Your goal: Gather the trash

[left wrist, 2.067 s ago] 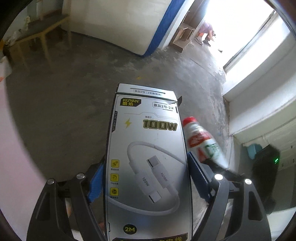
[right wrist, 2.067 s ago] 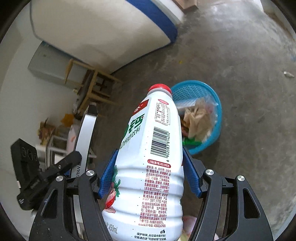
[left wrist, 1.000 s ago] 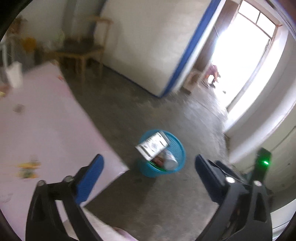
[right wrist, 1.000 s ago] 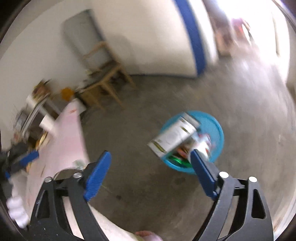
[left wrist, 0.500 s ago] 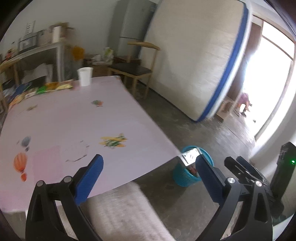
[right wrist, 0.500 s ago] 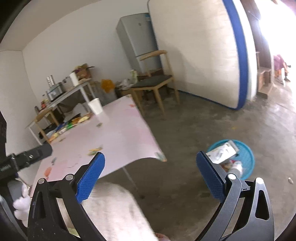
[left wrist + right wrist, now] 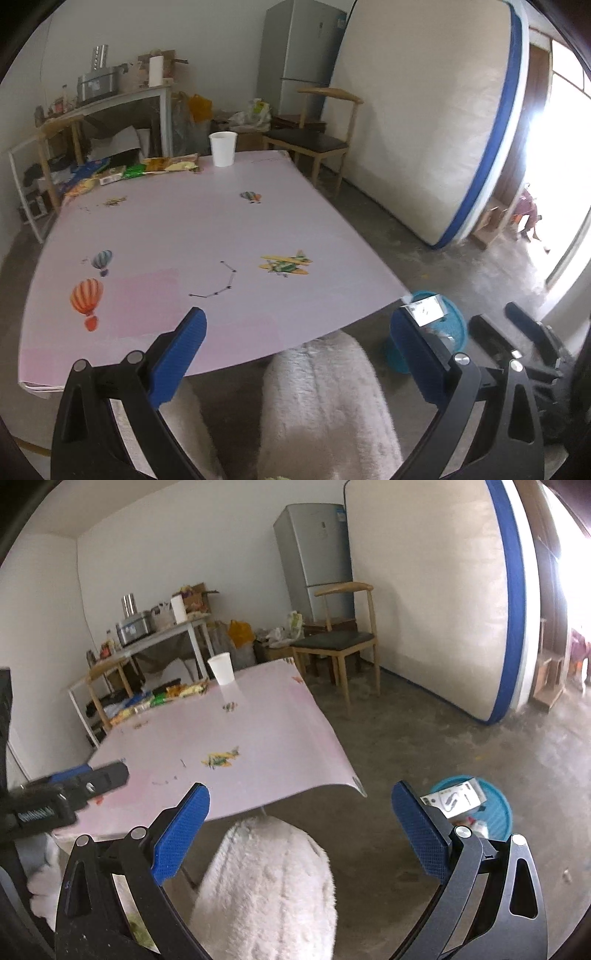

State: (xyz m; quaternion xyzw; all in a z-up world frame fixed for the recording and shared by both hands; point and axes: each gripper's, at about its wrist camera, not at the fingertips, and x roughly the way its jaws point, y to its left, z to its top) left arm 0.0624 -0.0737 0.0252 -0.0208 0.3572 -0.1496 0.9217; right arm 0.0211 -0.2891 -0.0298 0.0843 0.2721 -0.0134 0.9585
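Two empty grippers, ribbed blue fingers [image 7: 177,354], round mesh basket [image 7: 498,812]

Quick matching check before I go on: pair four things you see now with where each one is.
Things:
1. white paper cup
2. white cable box
3. wooden chair with dark seat
4. blue-edged mattress

Places:
A. leaning on the wall
B. far edge of the pink table
C. in the blue plastic basket
D. before the grey fridge

Pairs: 1-B, 2-C, 3-D, 4-A

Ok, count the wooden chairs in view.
2. One chair stands past the pink table's far right corner; another chair at its far left. Others may be hidden.
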